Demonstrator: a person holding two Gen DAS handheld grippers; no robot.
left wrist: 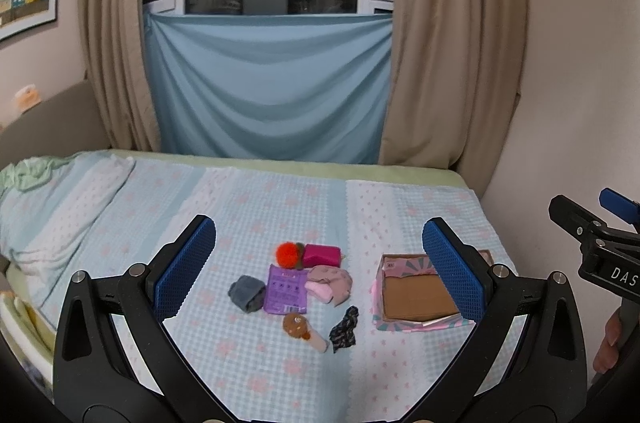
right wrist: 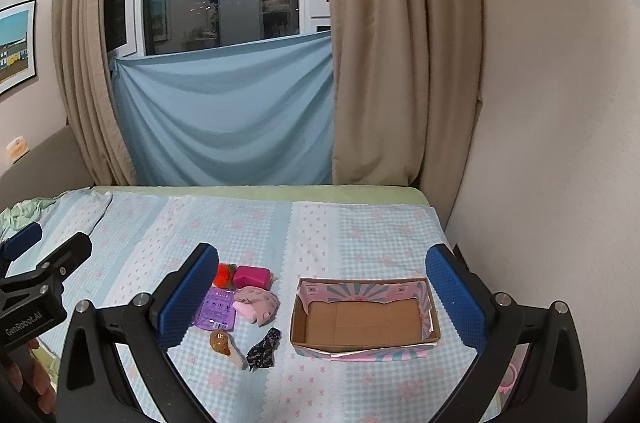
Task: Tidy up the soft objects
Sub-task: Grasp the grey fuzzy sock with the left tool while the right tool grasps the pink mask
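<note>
A heap of soft things lies on the bed: an orange pompom [left wrist: 286, 252], a magenta pouch [left wrist: 321, 255], a pink plush [left wrist: 330, 283], a grey sock [left wrist: 247, 293], a purple packet [left wrist: 286, 289], a brown plush toy [left wrist: 301, 328] and a dark scrunchie [left wrist: 345, 329]. An open, empty cardboard box [right wrist: 362, 319] stands to their right. My left gripper [left wrist: 320, 271] is open and empty, held above the heap. My right gripper [right wrist: 324, 299] is open and empty, above the gap between the heap [right wrist: 256, 303] and the box.
The bed has a light blue checked cover [left wrist: 280, 207]. A wall [right wrist: 540, 143] runs along its right side. Beige curtains [left wrist: 452, 43] and a blue cloth [left wrist: 268, 83] hang behind the bed. A crumpled green sheet [left wrist: 24, 175] lies at the far left.
</note>
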